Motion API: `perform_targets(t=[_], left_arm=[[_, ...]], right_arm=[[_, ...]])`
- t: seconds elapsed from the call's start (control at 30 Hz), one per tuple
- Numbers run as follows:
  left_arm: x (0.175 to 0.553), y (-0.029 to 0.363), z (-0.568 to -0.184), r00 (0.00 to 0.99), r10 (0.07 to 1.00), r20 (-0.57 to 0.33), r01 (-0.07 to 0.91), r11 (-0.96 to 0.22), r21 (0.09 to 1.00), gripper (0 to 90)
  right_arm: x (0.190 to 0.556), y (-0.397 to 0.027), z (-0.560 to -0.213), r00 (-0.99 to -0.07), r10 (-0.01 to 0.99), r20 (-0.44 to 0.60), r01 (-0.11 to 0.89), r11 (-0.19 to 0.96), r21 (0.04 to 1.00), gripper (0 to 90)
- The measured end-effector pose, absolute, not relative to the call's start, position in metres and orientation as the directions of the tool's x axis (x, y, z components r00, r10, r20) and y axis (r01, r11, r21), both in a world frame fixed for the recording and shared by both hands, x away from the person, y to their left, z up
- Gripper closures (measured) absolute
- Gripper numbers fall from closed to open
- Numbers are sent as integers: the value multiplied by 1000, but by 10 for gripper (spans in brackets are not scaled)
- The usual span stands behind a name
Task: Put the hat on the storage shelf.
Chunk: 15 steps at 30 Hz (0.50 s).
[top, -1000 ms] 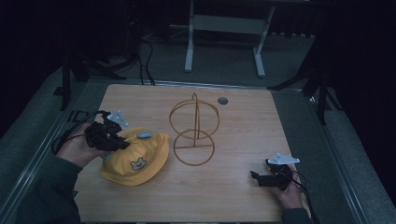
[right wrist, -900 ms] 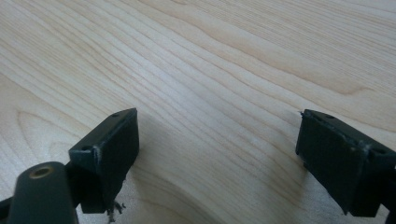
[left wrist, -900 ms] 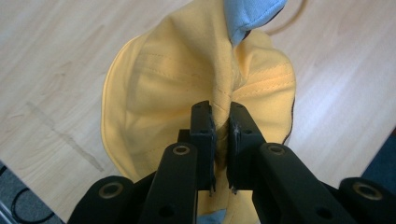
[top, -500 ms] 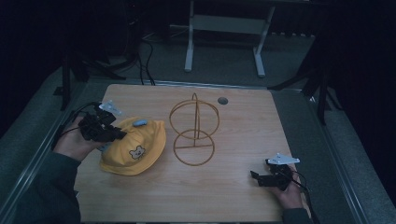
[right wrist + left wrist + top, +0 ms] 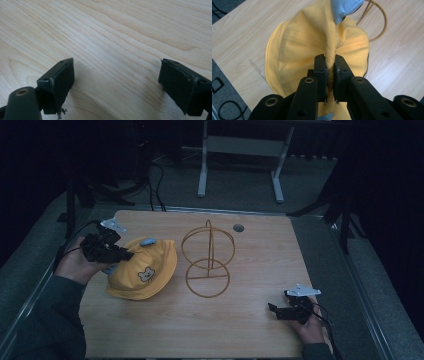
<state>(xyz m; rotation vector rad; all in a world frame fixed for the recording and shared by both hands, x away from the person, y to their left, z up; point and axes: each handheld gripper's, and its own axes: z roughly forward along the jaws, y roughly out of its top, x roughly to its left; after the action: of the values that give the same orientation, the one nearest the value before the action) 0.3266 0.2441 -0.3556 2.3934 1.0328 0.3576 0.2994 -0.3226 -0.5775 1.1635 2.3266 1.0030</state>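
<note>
Your left claw (image 5: 330,65) pinched a narrow fold of the yellow hat (image 5: 143,270), left of centre on the bench (image 5: 260,255). That thin grip could have slipped, or the brim snagged the wire stand (image 5: 207,260) beside it. Your right claw (image 5: 116,85) rested wide open, lower right.

The high view is dim and slightly soft; only the wooden table (image 5: 250,330) catches light, and its surroundings sink into near black. Both gripper views are bright and evenly lit, with soft shadows beneath the jaws, whose nearest parts blur out of focus
</note>
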Motion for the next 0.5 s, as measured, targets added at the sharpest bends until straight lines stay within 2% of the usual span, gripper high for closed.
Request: perform_targets(t=[0.5], left_arm=[[333,251,-342,622,782,28,618,-513,596,828]], right_arm=[[299,-323,-577,-601,799,2,552,413,724,134]])
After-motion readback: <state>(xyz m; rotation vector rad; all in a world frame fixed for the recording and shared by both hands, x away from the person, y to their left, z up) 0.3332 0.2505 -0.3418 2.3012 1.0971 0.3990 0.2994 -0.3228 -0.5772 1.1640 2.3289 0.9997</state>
